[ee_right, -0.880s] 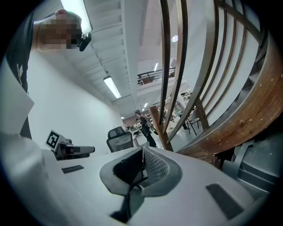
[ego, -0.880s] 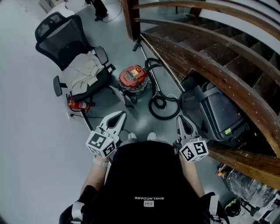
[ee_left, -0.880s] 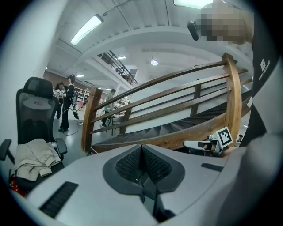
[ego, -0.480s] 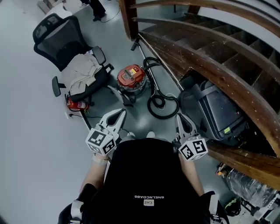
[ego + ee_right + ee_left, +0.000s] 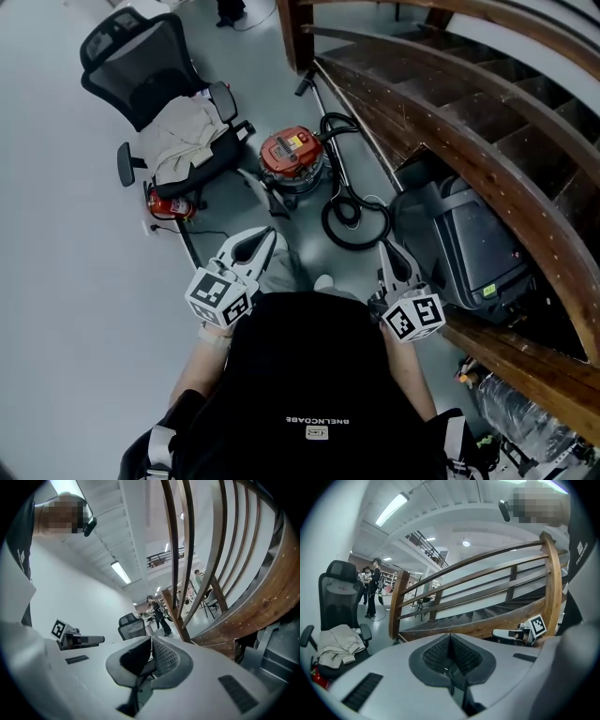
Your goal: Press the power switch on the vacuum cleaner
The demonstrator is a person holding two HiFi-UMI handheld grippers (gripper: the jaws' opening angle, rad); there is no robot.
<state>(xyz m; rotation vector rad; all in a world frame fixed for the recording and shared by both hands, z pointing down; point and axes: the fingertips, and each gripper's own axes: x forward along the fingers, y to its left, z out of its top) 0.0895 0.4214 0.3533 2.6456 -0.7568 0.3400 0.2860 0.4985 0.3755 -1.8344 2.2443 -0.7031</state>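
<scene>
Vacuum cleaner (image 5: 292, 159) only in head view

Round canister vacuum cleaner (image 5: 293, 157): red-orange lid with a pale label on top, dull metal drum below, dark legs at the base. It stands upright on the grey floor (image 5: 75, 281), between the black office chair (image 5: 159, 112) and the foot of the brown wooden staircase (image 5: 422, 122). A black hose (image 5: 352, 214) leaves its right side and lies in loose loops on the floor just beside it. The power switch is too small to pick out.
</scene>
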